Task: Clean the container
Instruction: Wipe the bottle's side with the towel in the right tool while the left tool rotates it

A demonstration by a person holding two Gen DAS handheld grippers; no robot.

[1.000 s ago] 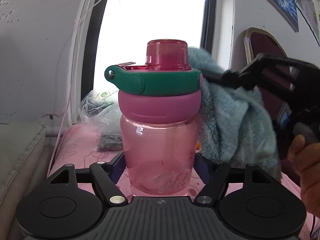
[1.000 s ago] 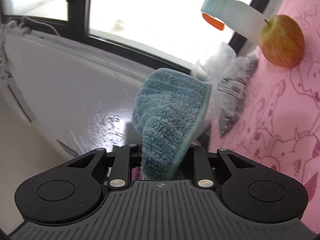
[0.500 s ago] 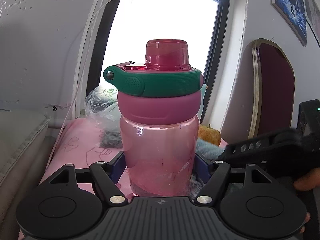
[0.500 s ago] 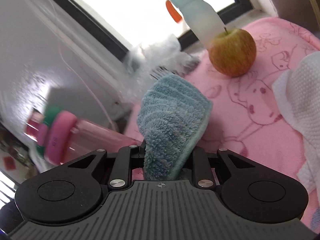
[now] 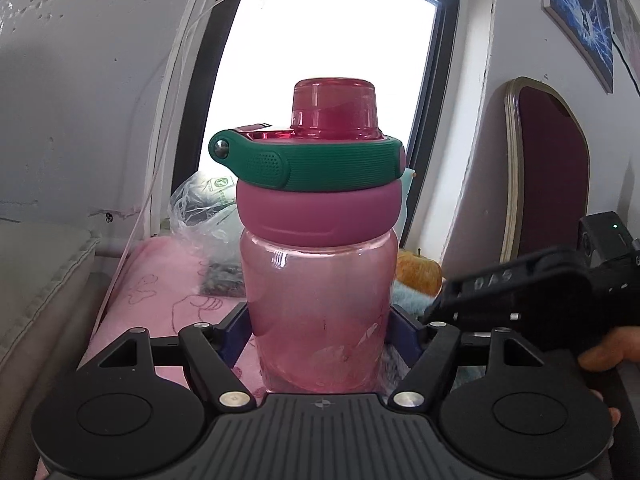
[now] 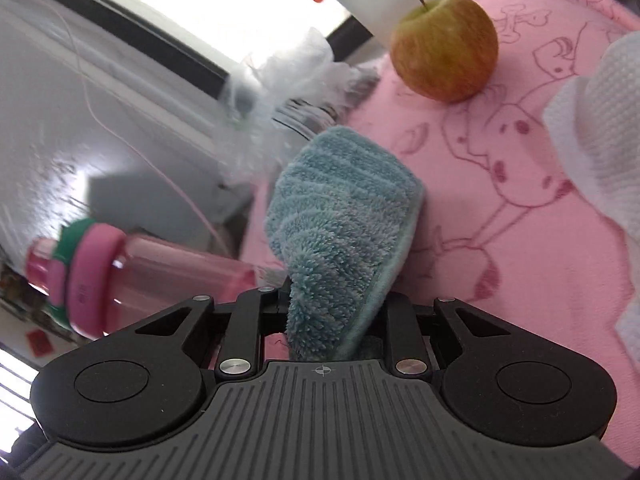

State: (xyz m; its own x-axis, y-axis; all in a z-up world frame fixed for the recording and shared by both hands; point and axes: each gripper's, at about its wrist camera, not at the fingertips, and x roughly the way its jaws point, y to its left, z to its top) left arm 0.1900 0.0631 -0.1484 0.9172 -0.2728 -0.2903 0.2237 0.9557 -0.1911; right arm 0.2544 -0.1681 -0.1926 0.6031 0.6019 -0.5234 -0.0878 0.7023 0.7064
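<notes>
bottle [image 5: 320, 292] sits upright between my left jaws, pinched low on its clear pink body, its green and pink lid [image 5: 316, 168] shut on top. my left gripper [image 5: 320, 320] is closed on it, and whether its base rests on the pink blanket [image 5: 160, 296] or hangs just above it i cannot tell. my right gripper [image 6: 328, 312] is clamped on a folded teal cloth [image 6: 340, 232], which sticks out forward past the jaws. in the right wrist view the bottle lies off to the left of the cloth, near but apart from it; the cloth looks to be down close to the blanket, not against the bottle. an apple [image 6: 444, 48] and a white paper towel [image 6: 596, 128] lie further out on the blanket, and a crumpled plastic bag [image 5: 204, 216] sits behind the bottle by the window.

i judge this to be the wiping step, caught in a gap between strokes: the cloth is held ready but off the bottle. the next move calls for swinging the right gripper leftward and up so the cloth's flat face meets the bottle's side, then rubbing around the body while my left grip keeps it from twisting. the lid and the rim under it want a pass as well.
</notes>
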